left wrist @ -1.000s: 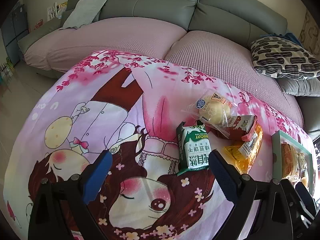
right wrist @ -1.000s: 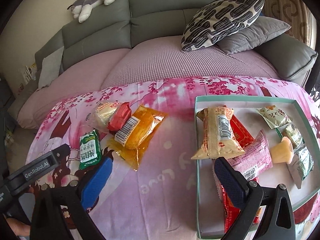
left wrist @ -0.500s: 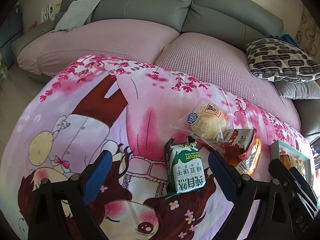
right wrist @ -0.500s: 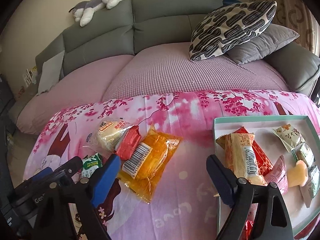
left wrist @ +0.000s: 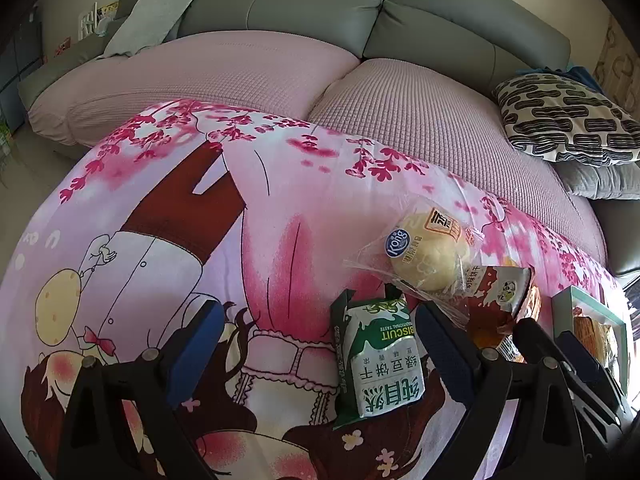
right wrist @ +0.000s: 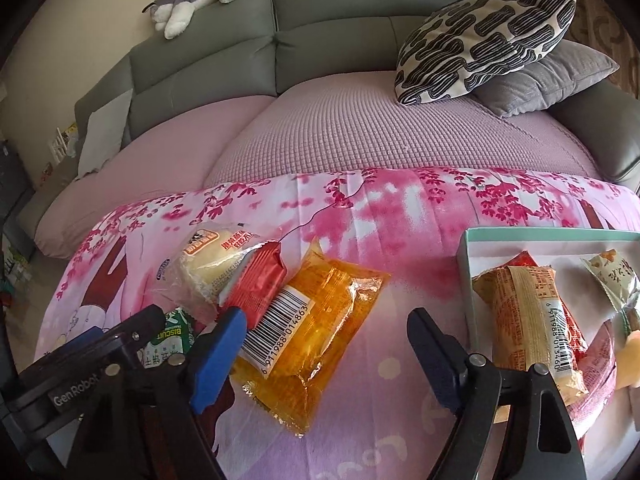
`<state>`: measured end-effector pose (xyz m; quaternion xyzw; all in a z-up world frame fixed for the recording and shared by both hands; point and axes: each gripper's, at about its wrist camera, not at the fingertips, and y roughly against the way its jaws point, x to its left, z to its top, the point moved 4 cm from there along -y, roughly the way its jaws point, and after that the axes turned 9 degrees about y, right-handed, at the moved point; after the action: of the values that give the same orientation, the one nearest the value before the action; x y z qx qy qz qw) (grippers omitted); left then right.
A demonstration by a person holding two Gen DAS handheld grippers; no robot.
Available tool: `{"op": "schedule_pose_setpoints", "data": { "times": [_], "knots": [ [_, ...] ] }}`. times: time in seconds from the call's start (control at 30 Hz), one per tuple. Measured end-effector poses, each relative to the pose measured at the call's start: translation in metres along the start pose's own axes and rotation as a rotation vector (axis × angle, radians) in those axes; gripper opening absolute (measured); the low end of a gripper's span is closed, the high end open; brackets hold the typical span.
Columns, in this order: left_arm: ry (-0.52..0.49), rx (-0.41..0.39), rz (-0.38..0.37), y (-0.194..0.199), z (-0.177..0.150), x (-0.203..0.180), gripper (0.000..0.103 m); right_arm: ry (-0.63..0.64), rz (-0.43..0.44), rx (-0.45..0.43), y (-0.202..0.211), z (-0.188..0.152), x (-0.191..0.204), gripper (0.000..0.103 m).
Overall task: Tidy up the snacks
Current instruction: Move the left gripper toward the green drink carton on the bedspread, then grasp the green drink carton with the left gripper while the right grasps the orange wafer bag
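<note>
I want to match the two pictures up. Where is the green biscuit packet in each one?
Left wrist view: the green biscuit packet lies low and right of centre, between the open fingers of the left gripper, close to the right finger.
Right wrist view: only a corner of it shows at lower left, behind the left gripper's black arm.
Shared landmark: the round bun in a clear wrapper, just beyond the packet.

We see a pink cartoon-print cloth (right wrist: 360, 216) bearing a green biscuit packet (left wrist: 378, 356), a clear-wrapped round bun (right wrist: 208, 268), a red foil packet (right wrist: 256, 284), an orange plastic snack bag (right wrist: 316, 332) and a pale green-rimmed tray (right wrist: 466, 276).
</note>
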<state>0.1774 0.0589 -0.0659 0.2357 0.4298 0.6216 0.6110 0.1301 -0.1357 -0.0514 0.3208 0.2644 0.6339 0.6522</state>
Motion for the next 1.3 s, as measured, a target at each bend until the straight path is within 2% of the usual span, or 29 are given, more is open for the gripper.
{"op": "schedule_pose_setpoints", "data": {
  "times": [0.6,0.77,0.93,1.17,1.3],
  "knots": [
    [0.034,0.039,-0.002,-0.010,-0.003,0.005,0.096,0.055,-0.037,0.027,-0.005,-0.005,0.004,0.084],
    [0.043,0.051,-0.049,-0.010,-0.003,0.001,0.096,0.068,-0.016,0.030,-0.005,-0.006,0.008,0.083],
    [0.026,0.063,-0.058,-0.011,-0.005,-0.005,0.096,0.084,-0.009,0.031,-0.008,-0.007,0.012,0.083],
    [0.007,0.092,-0.034,-0.022,-0.010,-0.009,0.096,0.110,-0.010,0.054,-0.017,-0.012,0.018,0.083],
    [-0.015,0.094,-0.009,-0.025,-0.012,-0.011,0.096,0.114,-0.042,0.070,-0.021,-0.015,0.016,0.083]
  ]
}}
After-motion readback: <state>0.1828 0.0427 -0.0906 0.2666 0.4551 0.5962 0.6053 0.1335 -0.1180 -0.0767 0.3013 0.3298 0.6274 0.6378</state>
